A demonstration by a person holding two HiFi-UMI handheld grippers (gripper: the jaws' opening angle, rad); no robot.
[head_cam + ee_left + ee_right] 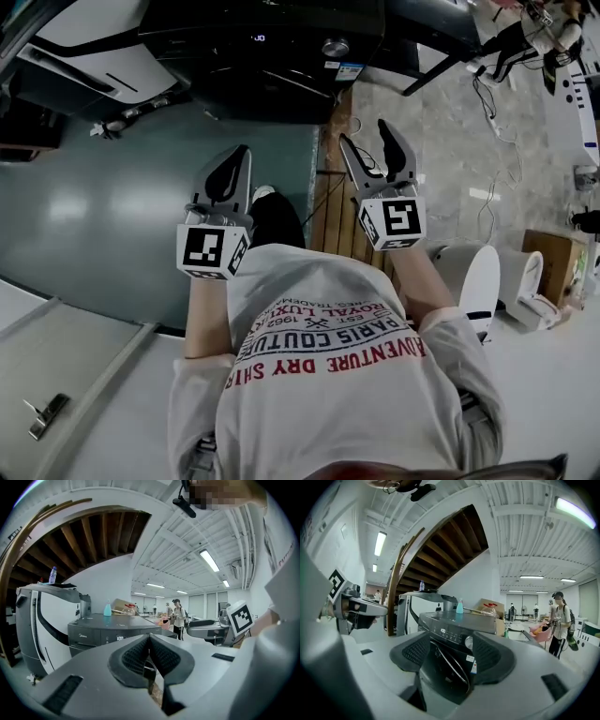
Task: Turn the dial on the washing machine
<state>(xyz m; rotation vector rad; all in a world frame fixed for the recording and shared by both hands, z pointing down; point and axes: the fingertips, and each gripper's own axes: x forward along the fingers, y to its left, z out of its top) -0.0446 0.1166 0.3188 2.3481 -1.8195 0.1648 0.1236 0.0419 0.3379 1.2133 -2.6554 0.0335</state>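
dark front-loading washing machine [281,66] at the far end of the scene, straight ahead. round silver dial [335,47] on its front panel, toward the panel's right end, just right of the lit display [259,38]. faces the near side, so its turning axis judged to run near-to-far.

right gripper [366,139] held out in front, jaws wide apart, nothing gripped between the pads [415,651] (only the machine's front seen through the gap, well beyond). not touching the dial, well apart from it. in the right gripper view: dial a little right of the gap's middle, close by the inner edge of the right pad, at about the pads' height. in the head view: dial far of the right gripper and slightly left of it.

left gripper [236,161] alongside, further left, jaws pressed together with nothing in them. no dial showing in the left gripper view, only the machine off to the left of the closed tips.

judged from this: right gripper the nearer and already spread for the job. likely next: carry it straight far with a small drift left, keep one jaw either side of the dial, centre on that near-to-far axis, then close on the rim and twist. risk: an off-centre approach, one pad meeting the panel or the dial's face before the other.
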